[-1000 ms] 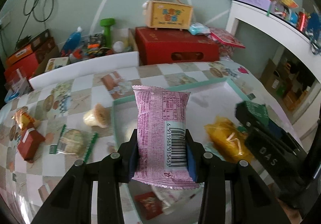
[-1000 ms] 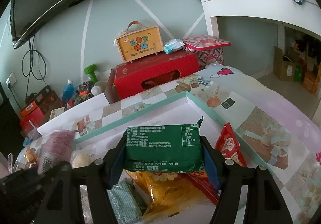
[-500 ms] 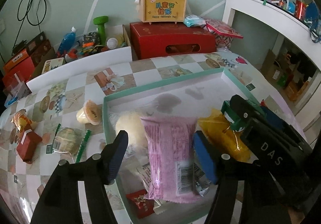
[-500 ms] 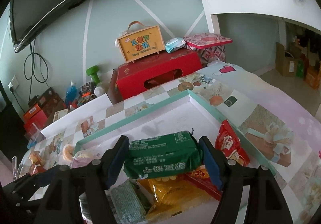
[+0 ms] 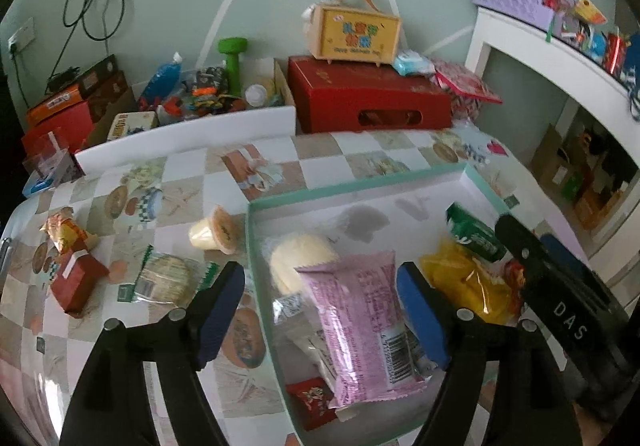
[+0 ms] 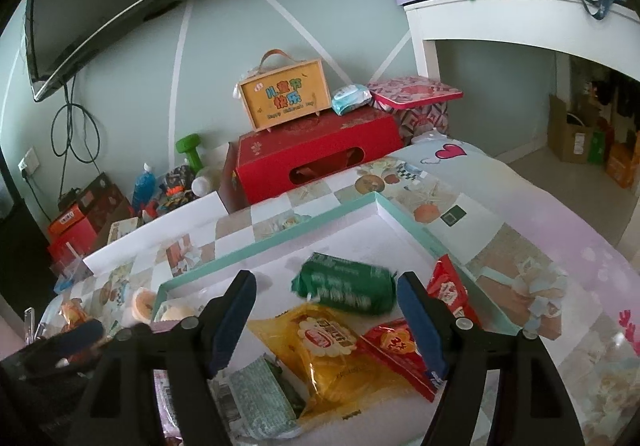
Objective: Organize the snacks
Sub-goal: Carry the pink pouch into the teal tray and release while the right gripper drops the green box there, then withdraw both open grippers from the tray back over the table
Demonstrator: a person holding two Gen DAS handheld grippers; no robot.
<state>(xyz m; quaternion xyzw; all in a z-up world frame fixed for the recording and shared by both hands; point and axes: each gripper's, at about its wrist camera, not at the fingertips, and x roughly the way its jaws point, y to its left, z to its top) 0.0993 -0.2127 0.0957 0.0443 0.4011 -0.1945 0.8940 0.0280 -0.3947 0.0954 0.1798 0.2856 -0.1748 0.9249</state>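
Observation:
A teal-rimmed white box (image 5: 352,186) lies on the checkered table. My left gripper (image 5: 320,286) is open and its jaws are still opening. The pink packet (image 5: 356,322) lies in the box between its fingers, and the pads do not touch it. My right gripper (image 6: 326,286) is open over the same box (image 6: 280,242). The green packet (image 6: 344,284) lies loose beyond its fingertips, slightly blurred. Also in the box are a yellow packet (image 6: 332,350), red packets (image 6: 400,350) and a cream bun (image 5: 300,258).
Left of the box on the table lie a pudding cup (image 5: 214,232), a round cracker packet (image 5: 164,278), a small red box (image 5: 78,282) and a gold-wrapped snack (image 5: 66,232). Behind stand a big red box (image 5: 368,98), a yellow case (image 5: 356,32) and a cluttered white tray (image 5: 192,118). A white shelf (image 6: 520,14) stands at the right.
The left gripper opened and the upright pink packet fell flat into the box. The right gripper widened and the green packet dropped out of its pads into the box.

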